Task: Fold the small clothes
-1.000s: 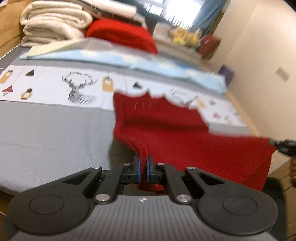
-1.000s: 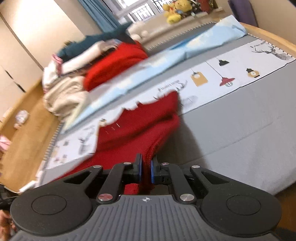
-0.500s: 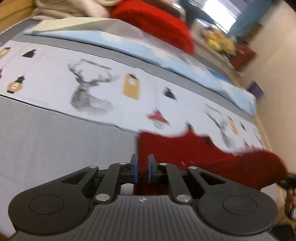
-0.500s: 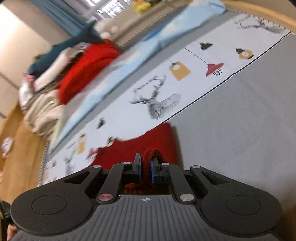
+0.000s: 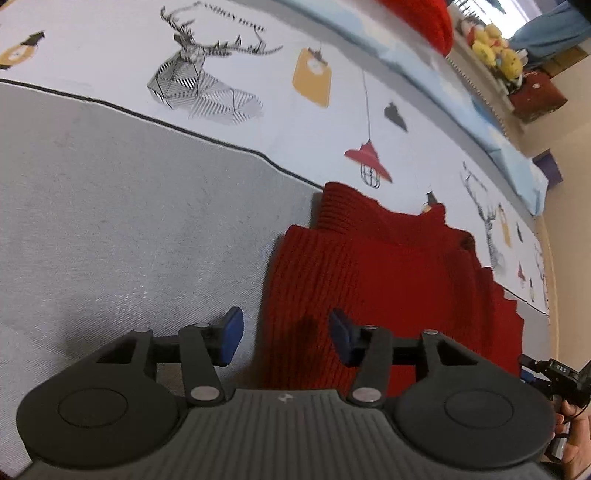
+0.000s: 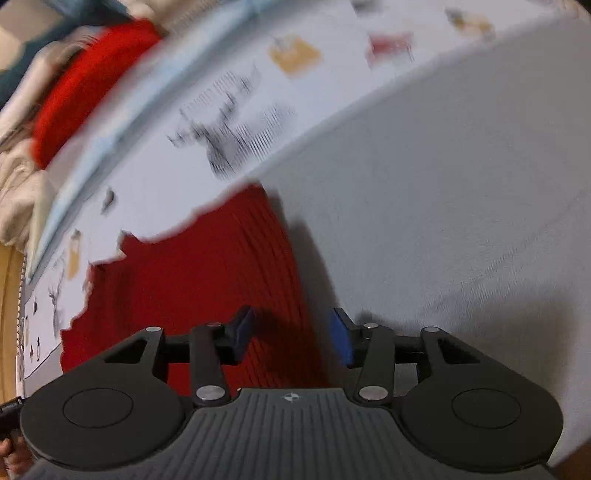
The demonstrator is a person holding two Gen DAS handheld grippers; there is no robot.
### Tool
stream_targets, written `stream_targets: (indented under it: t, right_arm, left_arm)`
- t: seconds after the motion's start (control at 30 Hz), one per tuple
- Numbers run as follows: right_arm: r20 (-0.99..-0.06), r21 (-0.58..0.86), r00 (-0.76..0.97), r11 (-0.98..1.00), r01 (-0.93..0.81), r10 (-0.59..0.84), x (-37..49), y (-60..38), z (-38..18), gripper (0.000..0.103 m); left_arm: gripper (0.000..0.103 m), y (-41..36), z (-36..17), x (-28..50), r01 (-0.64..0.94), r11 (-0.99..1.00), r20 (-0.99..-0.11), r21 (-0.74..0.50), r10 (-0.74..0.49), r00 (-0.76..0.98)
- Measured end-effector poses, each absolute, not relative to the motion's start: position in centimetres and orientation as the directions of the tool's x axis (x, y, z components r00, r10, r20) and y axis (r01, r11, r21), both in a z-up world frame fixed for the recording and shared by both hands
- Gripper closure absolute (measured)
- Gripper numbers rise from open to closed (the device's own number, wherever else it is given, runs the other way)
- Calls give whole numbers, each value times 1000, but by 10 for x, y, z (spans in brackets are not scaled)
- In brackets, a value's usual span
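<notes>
The red knit garment (image 5: 388, 288) lies flat on the bed, in the lower centre and right of the left wrist view; it is a deep red, ribbed knit, with a band of finer ribbing at its upper edge and a jagged, stepped outline along its right side; its far edge overlaps the white printed sheet (image 5: 258, 66), which carries a stag's head, hanging lamps and yellow tags, while its near part rests on the plain grey cover (image 5: 122, 206); in the right wrist view the same garment (image 6: 207, 280) fills the lower left centre, blurred, its ribs running in curved lines.

The left tongs (image 5: 284, 338) stand apart with blue pads, having just been opening; the garment's left edge lies between them, but neither pad presses on it; the right tongs (image 6: 293, 336) are likewise spread, just opened, the garment's right edge between the pads and not pinched.

At the upper right of the left wrist view sit a bright red pile (image 5: 424, 14) and yellow plush toys (image 5: 495, 48).
</notes>
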State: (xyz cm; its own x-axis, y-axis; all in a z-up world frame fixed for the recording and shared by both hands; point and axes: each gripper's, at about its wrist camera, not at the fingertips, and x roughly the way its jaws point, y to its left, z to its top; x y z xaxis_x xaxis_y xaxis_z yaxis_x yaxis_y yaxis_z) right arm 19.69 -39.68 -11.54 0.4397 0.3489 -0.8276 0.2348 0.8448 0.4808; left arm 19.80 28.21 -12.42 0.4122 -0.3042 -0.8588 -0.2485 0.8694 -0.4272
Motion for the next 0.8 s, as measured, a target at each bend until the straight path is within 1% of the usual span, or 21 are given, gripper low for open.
stream_targets:
  t: [0.07,0.17,0.23,0.27,0.3,0.33,0.37,0.43,0.5,0.6,0.67,0.73,0.77,0.8]
  right_arm:
    - [-820,491,443,844,217,363,199,-393,-118,54]
    - [-826,469,436,864,180,357,203,-386,-120,54]
    - [-824,468,439,867,169,359,205,-384,-120,62]
    - [-819,473,441,866,160,366,205,-383,-119,71]
    - [-816,472,448,868,150,366,203,-383,-117,82]
    - [-815,459,458,878,136,355,202,-382,-115,87]
    - [-812,444,472,889,117,343,201,-380,-111,91]
    - [-796,434,503,896,89,335,196,-380,-101,92]
    - [-756,446,561,893,66,336,191,-381,-88,93]
    - [-647,473,685,881,18,334,178,-387,-60,93]
    - [-577,471,752,882,-10,317,172,-388,-45,93]
    - [-532,463,794,886,-18,294,174,-386,-39,93]
    - [-516,453,810,891,-17,278,177,-384,-38,93]
    - [-509,443,820,897,-10,260,182,-382,-38,92]
  left_arm:
    - [44,276,-130,202,-246,876,-869,-414,-301,394]
    - [44,270,-141,212,-251,879,-880,-404,-300,367]
    - [44,267,-145,215,-248,880,-881,-405,-303,364]
    - [48,266,-144,215,-241,880,-878,-410,-308,366]
    - [72,265,-143,216,-225,879,-872,-419,-320,371]
    - [91,264,-140,215,-207,881,-866,-425,-328,377]
    - [93,263,-134,214,-186,891,-863,-414,-319,392]
    - [94,259,-116,208,-125,917,-847,-380,-290,446]
    - [95,261,-95,197,-94,923,-804,-374,-272,529]
    - [96,274,-68,182,-112,907,-715,-405,-238,658]
    - [96,273,-56,178,-108,920,-661,-377,-185,727]
    - [95,268,-49,183,-101,932,-626,-348,-151,765]
    - [90,265,-50,188,-109,934,-629,-340,-140,765]
    - [85,263,-54,194,-136,935,-654,-327,-120,747]
